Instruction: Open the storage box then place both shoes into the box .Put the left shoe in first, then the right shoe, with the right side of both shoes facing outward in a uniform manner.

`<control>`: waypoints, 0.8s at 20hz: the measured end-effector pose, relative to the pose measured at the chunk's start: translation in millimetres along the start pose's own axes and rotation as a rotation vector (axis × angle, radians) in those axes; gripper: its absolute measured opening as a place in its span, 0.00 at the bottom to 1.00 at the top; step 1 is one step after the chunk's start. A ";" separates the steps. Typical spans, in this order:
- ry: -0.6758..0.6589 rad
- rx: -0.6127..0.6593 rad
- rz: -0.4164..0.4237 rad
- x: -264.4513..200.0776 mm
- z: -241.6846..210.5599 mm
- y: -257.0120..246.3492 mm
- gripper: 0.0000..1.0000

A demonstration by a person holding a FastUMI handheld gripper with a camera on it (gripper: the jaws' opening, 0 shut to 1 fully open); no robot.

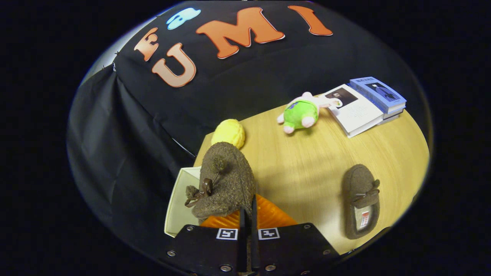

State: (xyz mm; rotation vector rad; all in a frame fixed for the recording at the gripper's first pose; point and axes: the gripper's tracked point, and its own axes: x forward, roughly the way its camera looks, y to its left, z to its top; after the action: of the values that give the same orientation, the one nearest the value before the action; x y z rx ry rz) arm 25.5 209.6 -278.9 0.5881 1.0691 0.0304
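my claw [248,214] is pinched nearly closed on the heel edge of a brown fuzzy moccasin slipper [224,180], which hangs just ahead of the fingers with its toe pointing away. beneath it sits the storage box [177,203], white-walled and open, with an orange ribbed surface [268,216] showing right in front of the fingers; i cannot tell if that is the lid or a liner. i judge this is the first shoe going in, not yet lowered. next i need to bring it down into the box, side turned outward, then let go. the second slipper [360,199] lies on the bench [307,168], well apart, with a tag inside too small to read. beyond are a yellow ball [229,132], a green plush toy [301,113] and stacked books [364,105]; their cover print is illegible.
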 end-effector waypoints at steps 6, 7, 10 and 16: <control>0.043 -0.009 0.062 26.7 -9.5 65.7 0.05; 0.058 -0.010 0.062 35.6 -13.1 71.5 0.05; 0.087 -0.026 0.036 62.3 -28.6 79.9 0.05; 0.194 -0.028 0.011 102.9 -69.3 94.2 0.05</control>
State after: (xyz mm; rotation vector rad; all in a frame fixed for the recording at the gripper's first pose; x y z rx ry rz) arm 42.8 350.8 -342.6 0.5740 1.2515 0.1135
